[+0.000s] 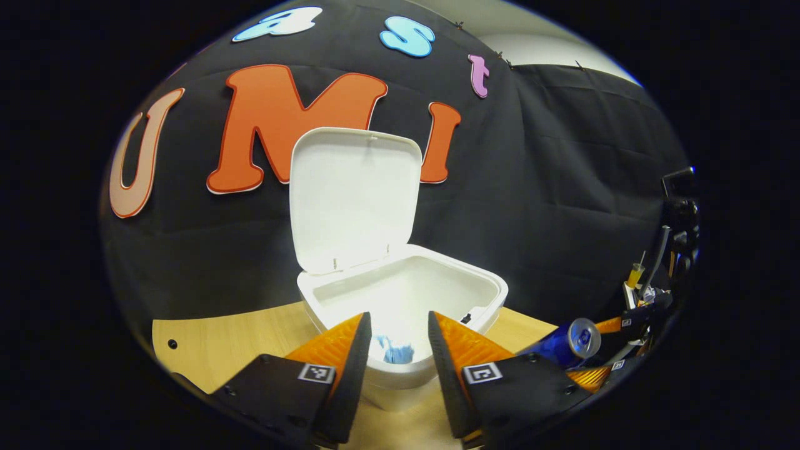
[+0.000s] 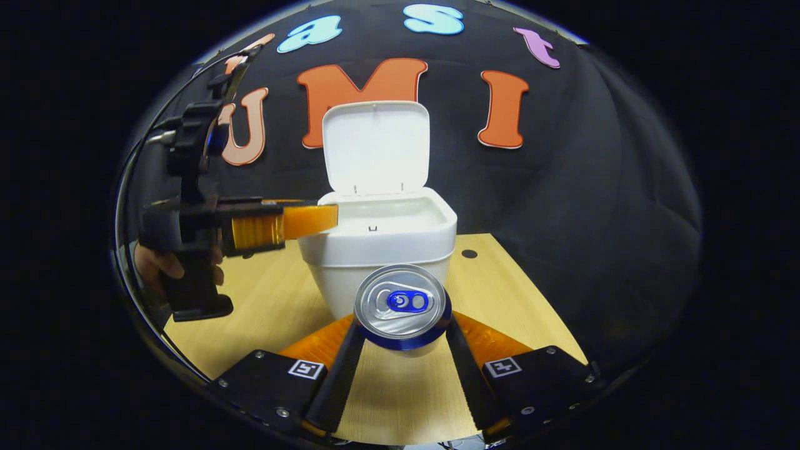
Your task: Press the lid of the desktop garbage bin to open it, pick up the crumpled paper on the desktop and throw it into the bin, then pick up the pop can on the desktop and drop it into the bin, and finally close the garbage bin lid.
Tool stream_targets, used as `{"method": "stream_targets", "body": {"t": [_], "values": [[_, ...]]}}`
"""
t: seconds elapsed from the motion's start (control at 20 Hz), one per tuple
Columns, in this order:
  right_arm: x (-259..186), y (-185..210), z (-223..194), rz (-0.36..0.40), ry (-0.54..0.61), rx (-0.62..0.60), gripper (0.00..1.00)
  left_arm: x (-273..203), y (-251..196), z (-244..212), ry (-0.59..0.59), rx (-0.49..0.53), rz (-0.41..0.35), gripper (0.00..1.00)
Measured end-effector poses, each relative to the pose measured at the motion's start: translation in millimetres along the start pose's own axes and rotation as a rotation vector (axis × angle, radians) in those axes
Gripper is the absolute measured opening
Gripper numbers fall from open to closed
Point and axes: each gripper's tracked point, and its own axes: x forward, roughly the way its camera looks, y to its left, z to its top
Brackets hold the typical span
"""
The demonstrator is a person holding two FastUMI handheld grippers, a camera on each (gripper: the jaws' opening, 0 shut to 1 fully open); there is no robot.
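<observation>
Gripped between the right hand-held gripper [image 2: 400, 350] fingers at lower centre, can [image 2: 402, 306] points toward open bin [image 2: 375, 240] mid-frame, ready for dropping; left hand-held gripper [image 1: 400, 350] wide, empty, over paper [image 1: 394, 351] inside.

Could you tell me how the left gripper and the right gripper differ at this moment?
The right gripper is shut on the blue pop can with a silver top, while the left gripper is open and holds nothing. The left gripper hovers over the open white plastic garbage bin, whereas the right gripper hangs short of it, in front, above the wooden desktop. Both point towards the bin.
</observation>
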Motion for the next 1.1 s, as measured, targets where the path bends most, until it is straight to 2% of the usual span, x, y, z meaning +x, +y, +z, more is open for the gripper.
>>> {"method": "stream_targets", "body": {"t": [0.05,0.15,0.25,0.5,0.85,1.1], "values": [[-3.8,-0.8,8.9,-0.003,-0.017,-0.005,0.78,-2.8,1.3,0.4,-0.003,-0.001,0.003,0.69],[-6.7,-6.6,23.5,-0.011,-0.047,-0.017,0.78,-8.0,3.3,2.8,-0.01,0.001,0.009,0.72],[-5.9,-11.4,38.6,-0.009,-0.077,-0.03,0.78,-14.4,7.5,1.1,-0.012,0.007,0.023,0.83],[-5.8,-16.5,73.1,-0.004,-0.135,-0.068,0.78,-33.4,28.3,-8.9,-0.005,-0.011,0.084,0.83],[9.2,-8.7,118.5,0.039,-0.209,-0.1,0.78,-70.1,74.2,-19.7,-0.015,-0.03,0.225,0.83],[36.1,-7.8,127.4,0.054,-0.196,-0.108,0.78,-100.9,110.7,-35.8,-0.014,-0.084,0.341,0.83]]}}
